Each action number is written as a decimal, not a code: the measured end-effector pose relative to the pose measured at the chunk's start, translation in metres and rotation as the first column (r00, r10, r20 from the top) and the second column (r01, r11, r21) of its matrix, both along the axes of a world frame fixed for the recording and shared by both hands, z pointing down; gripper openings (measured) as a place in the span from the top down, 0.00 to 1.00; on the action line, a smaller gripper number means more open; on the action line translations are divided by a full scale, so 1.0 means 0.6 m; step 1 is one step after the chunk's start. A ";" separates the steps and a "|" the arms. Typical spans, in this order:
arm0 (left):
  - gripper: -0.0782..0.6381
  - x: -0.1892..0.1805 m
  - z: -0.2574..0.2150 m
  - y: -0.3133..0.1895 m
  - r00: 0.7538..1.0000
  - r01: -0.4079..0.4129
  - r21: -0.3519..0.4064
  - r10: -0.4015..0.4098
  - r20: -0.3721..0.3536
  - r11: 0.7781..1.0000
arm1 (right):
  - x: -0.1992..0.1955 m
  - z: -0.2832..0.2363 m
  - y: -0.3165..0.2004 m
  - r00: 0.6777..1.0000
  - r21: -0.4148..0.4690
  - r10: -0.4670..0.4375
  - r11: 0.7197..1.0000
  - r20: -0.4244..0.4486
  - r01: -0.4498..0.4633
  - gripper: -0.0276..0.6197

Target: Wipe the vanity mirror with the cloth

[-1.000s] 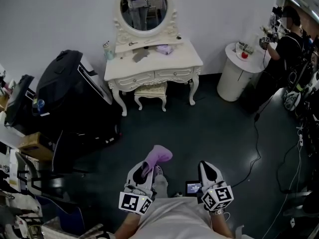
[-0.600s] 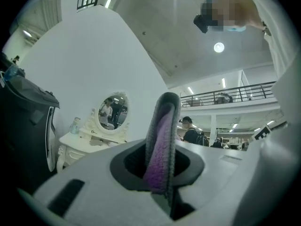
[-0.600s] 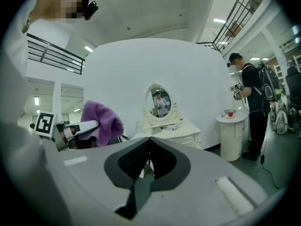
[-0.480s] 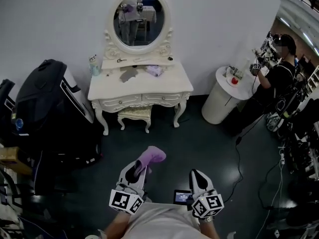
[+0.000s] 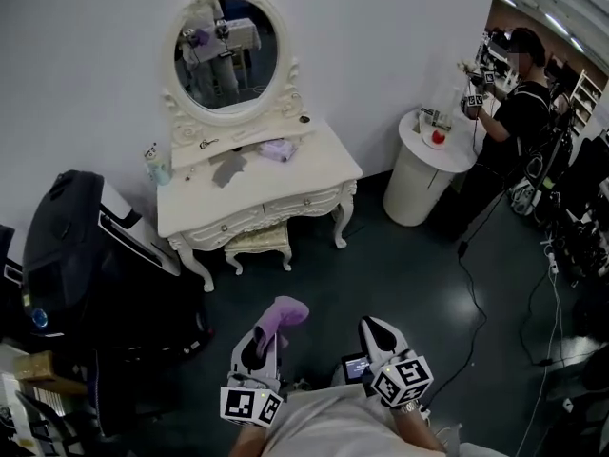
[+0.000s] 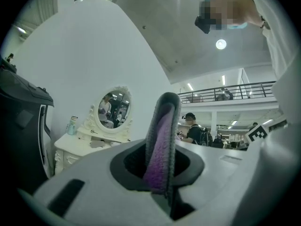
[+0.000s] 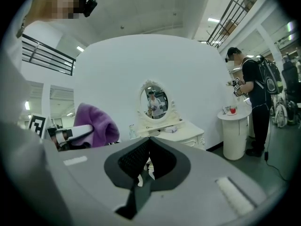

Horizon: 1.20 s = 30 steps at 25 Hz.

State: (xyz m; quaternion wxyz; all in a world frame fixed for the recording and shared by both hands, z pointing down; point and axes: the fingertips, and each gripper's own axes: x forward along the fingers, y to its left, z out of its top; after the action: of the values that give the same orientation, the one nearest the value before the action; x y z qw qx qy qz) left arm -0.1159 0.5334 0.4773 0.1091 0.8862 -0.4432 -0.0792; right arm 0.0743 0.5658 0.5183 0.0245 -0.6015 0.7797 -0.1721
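Grip cloth (image 5: 283, 312) firmly in closed left tongs (image 5: 269, 336), right tongs (image 5: 377, 333) closed and empty; step close to far mirror (image 5: 225, 55), then rub softly.

— What has been shifted in the head view?
— The vanity mirror (image 5: 225, 57) has been carried from the upper centre to the upper left of the frame, and the vanity table (image 5: 285, 174) beneath is now seen skewed.
— And at the edges?
— The person (image 5: 509, 93) and the round white table (image 5: 419, 174) have been brought inward from the right edge; the black case (image 5: 68, 241) has been pushed toward the lower left. The cloth (image 5: 279, 314) is found slightly lower and further left.
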 end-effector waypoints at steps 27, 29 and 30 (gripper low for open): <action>0.81 0.088 -0.015 -0.496 0.956 0.295 -0.022 -0.295 0.000 0.955 | 0.092 0.000 -0.603 0.950 -0.018 -0.310 0.950 -0.017 0.310 0.95; 0.81 0.093 -0.019 -0.525 0.953 0.303 -0.021 -0.303 0.005 0.953 | 0.098 0.001 -0.638 0.948 -0.027 -0.318 0.948 -0.009 0.317 0.95; 0.81 0.093 -0.020 -0.537 0.952 0.306 -0.019 -0.306 0.011 0.952 | 0.097 0.003 -0.653 0.946 -0.033 -0.324 0.946 -0.003 0.323 0.95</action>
State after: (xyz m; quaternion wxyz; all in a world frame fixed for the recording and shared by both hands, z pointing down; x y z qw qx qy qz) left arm -0.0602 0.2110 0.4650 0.1029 0.8060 -0.5764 -0.0869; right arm 0.1325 0.1741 0.5200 -0.0168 -0.4666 0.8650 -0.1839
